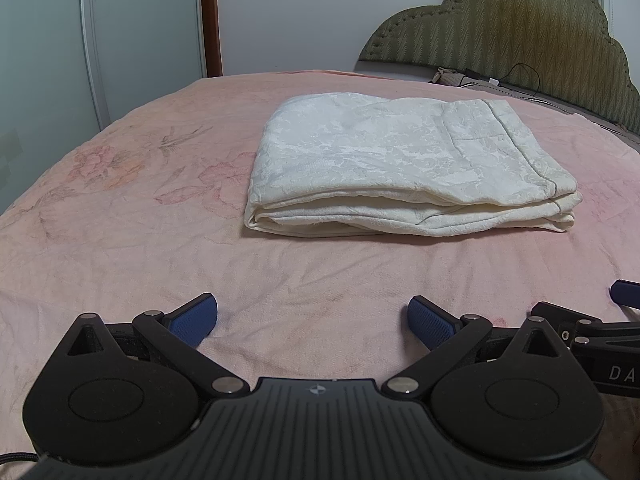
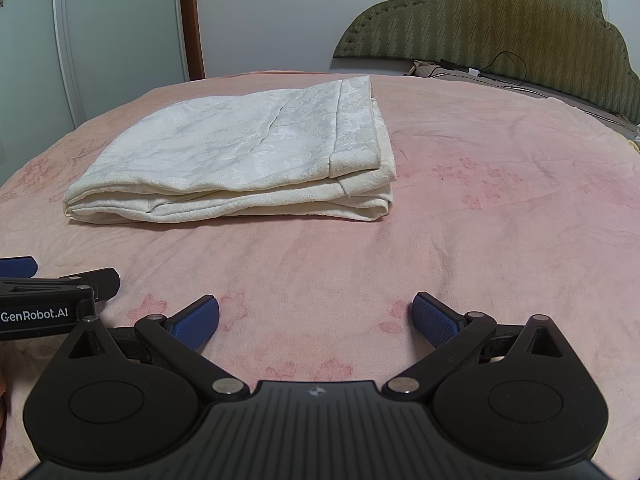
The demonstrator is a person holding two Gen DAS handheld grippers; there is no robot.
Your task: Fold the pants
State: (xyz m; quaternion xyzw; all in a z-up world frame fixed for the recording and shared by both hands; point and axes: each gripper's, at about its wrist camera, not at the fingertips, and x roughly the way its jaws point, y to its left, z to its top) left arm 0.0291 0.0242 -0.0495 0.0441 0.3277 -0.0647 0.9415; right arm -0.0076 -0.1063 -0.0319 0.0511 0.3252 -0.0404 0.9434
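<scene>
Cream-white pants [image 1: 404,168] lie folded into a flat rectangular stack on the pink bedspread [image 1: 140,240]; the right wrist view shows the same pants [image 2: 240,160] left of centre. My left gripper [image 1: 312,320] hovers low over the bedspread well short of the pants, open, nothing between its blue pads [image 1: 192,320]. My right gripper [image 2: 316,316] is likewise open and empty, near the bed's front, apart from the pants. Each gripper shows at the edge of the other's view.
The pink floral bedspread [image 2: 500,220] stretches wide to the right of the pants. An olive padded headboard [image 2: 500,20] with a black cable [image 2: 508,64] stands at the back right. A white wardrobe door [image 1: 140,20] and wall lie behind.
</scene>
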